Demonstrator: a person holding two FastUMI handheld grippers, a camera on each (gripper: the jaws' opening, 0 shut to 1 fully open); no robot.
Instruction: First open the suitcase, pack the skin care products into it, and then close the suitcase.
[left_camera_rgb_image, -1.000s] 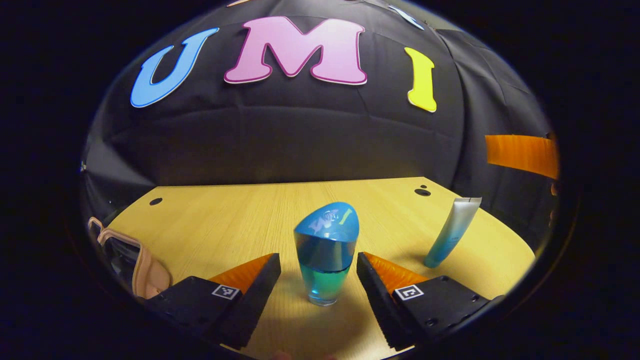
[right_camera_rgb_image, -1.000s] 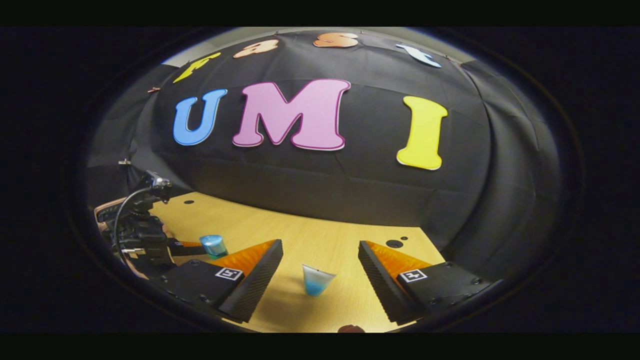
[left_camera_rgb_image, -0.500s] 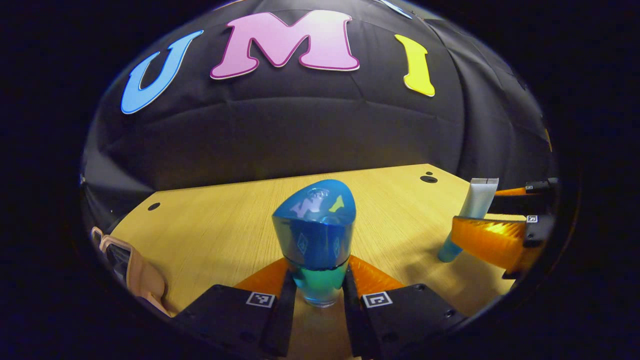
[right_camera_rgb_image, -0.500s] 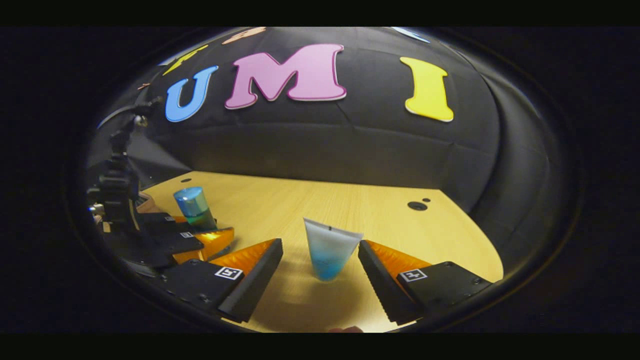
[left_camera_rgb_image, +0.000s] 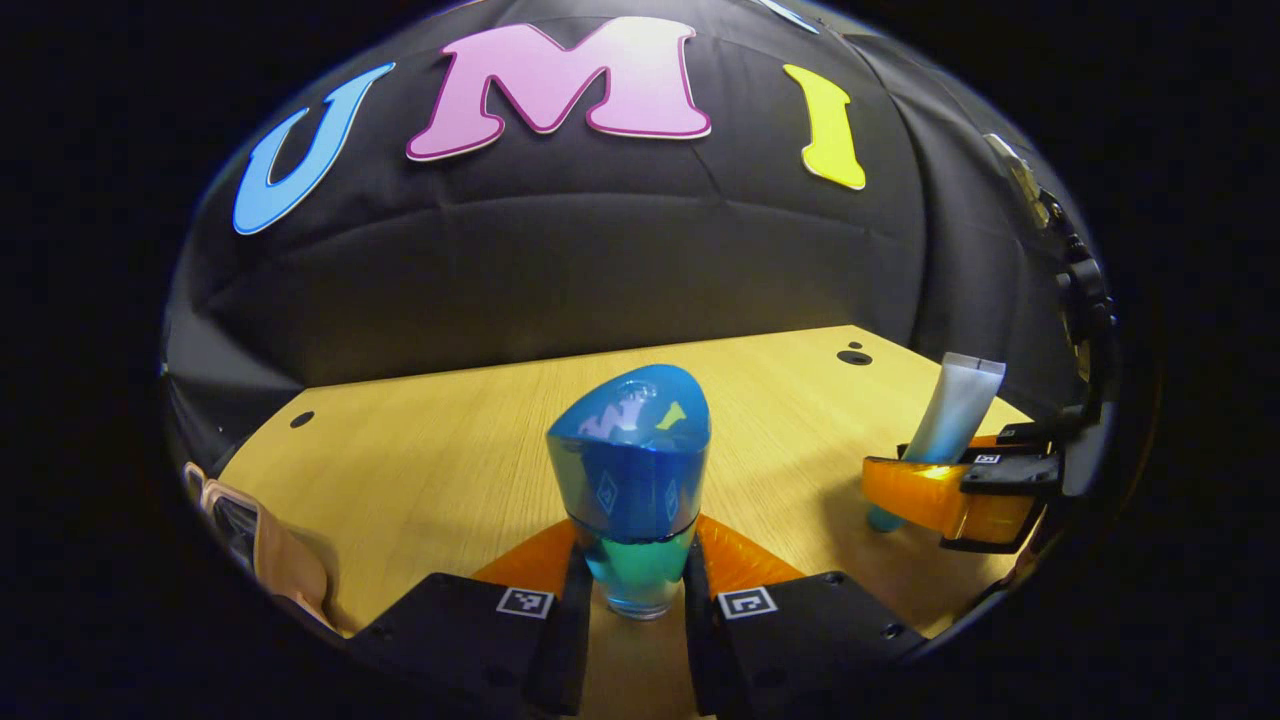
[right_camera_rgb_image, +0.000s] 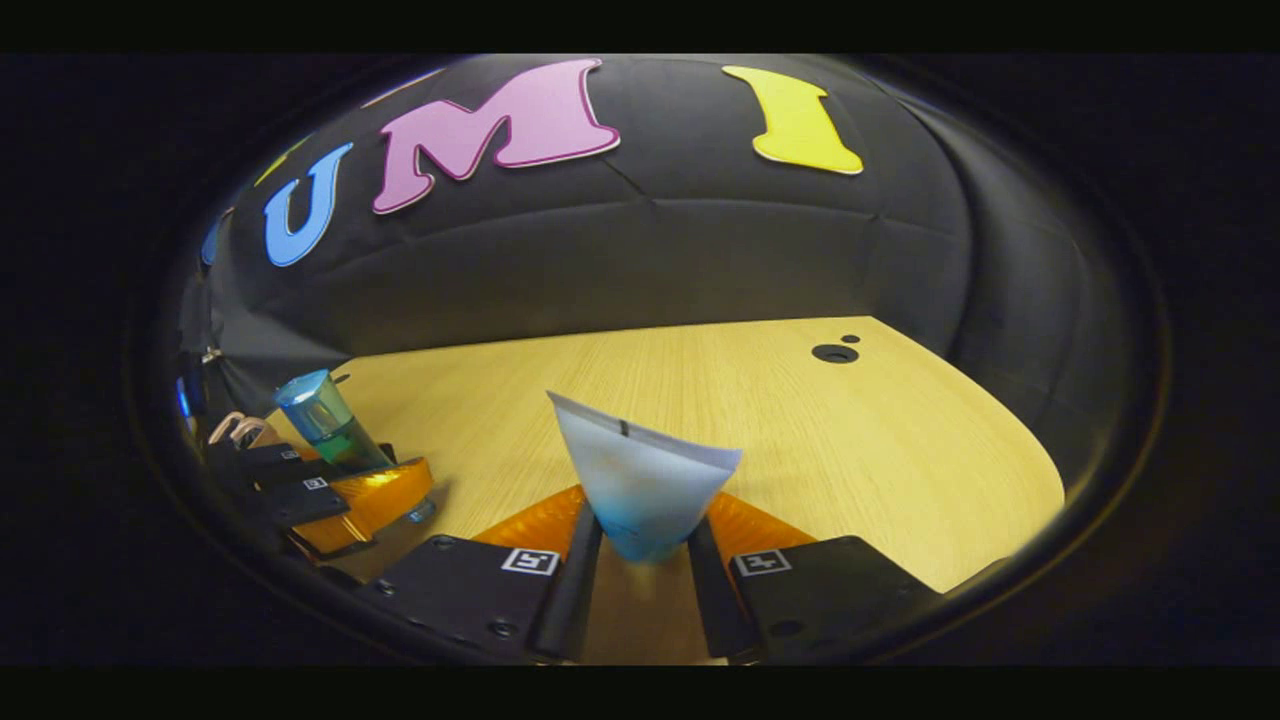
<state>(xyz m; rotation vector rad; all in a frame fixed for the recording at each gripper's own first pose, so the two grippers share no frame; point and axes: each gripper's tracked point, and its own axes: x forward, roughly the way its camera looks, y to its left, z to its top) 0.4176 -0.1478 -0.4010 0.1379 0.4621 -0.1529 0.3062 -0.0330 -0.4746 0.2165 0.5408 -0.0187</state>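
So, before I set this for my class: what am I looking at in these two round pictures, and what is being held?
A person holds a two-finger gripper in each hand, and a fisheye camera rides on each. In the left gripper view, the left gripper is closed on an upright blue-capped bottle standing on the wooden table. In the right gripper view, the right gripper is closed on a white-and-blue tube. Each view also shows the other gripper off to one side. The tan thing at the table's left edge may be the suitcase.
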